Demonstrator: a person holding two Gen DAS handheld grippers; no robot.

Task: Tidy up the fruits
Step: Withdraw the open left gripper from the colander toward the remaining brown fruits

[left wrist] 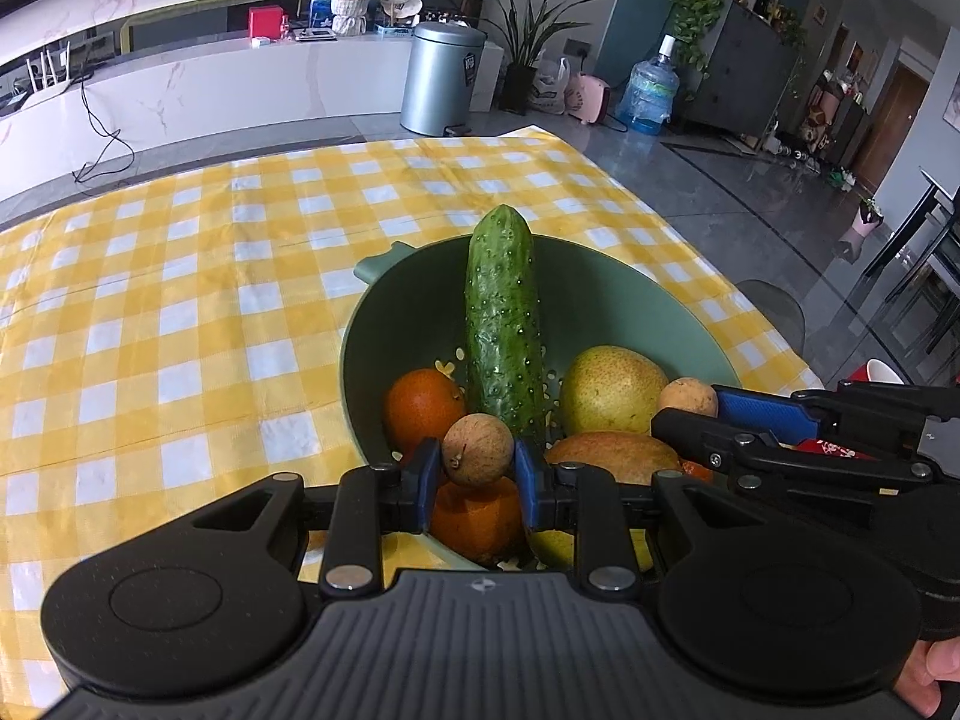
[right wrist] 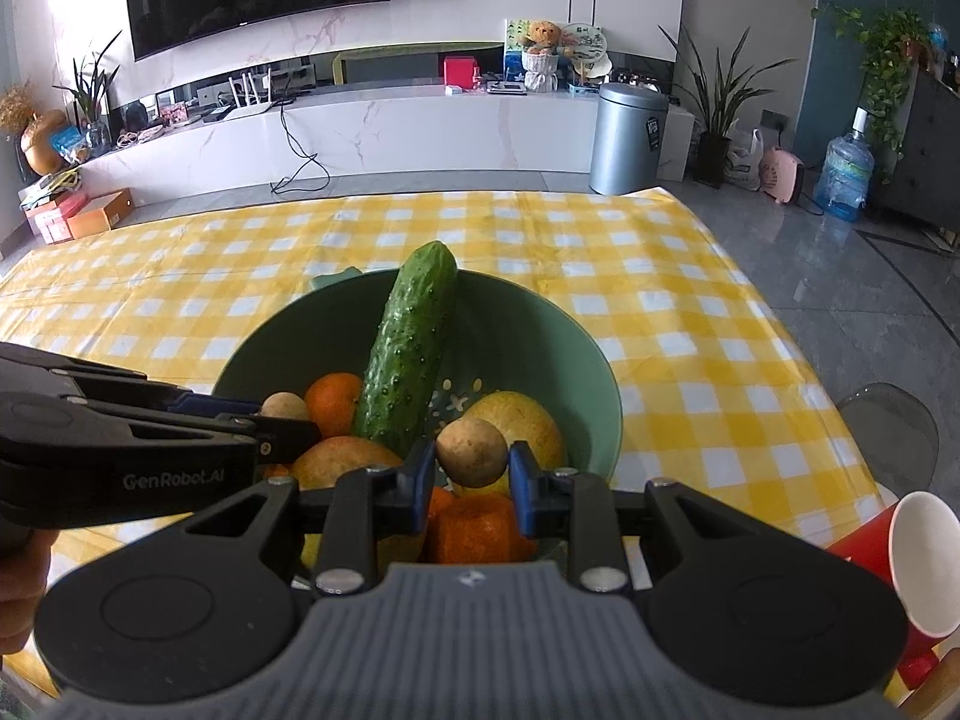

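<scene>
A green colander bowl on the yellow checked cloth holds a cucumber, oranges, a yellow pear and a reddish fruit. My left gripper is shut on a small brown longan above the bowl's near side; it also shows in the right wrist view. My right gripper is shut on another longan; it shows from the right in the left wrist view, above the bowl.
A red paper cup stands at the table's right edge. The checked tablecloth spreads to the left and behind the bowl. A grey chair back stands beside the table on the right. Beyond the table is floor with a bin.
</scene>
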